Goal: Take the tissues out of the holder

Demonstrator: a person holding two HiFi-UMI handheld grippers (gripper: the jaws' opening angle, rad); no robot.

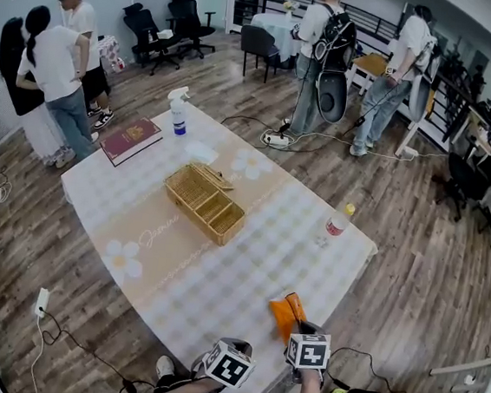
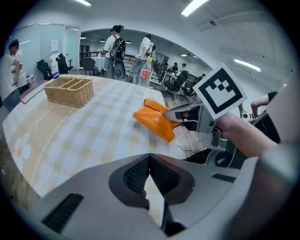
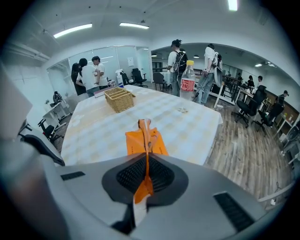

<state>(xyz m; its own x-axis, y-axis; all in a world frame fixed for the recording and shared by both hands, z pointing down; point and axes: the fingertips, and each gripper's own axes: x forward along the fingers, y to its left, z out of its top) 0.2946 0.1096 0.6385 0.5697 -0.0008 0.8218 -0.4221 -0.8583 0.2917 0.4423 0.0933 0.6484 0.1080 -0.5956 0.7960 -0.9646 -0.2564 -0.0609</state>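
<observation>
The left gripper (image 2: 150,174) has a smooth, light grey plastic shell. In its middle is a dark oval hollow with two black ribbed pads (image 2: 136,174). A short dark ribbed slot (image 2: 65,212) sits on each side of the shell. The right gripper (image 3: 146,174) is made in the same way. Each one carries a white cube with black square markers: the left cube (image 1: 229,365) and the right cube (image 1: 309,351).

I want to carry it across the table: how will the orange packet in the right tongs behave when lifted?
Probably floppy: the orange packet folds and creases where the right tongs pinch only a thin edge of it. Likely light, since that small pinch seems enough to hold it. It may swing or slip out if moved quickly.
</observation>
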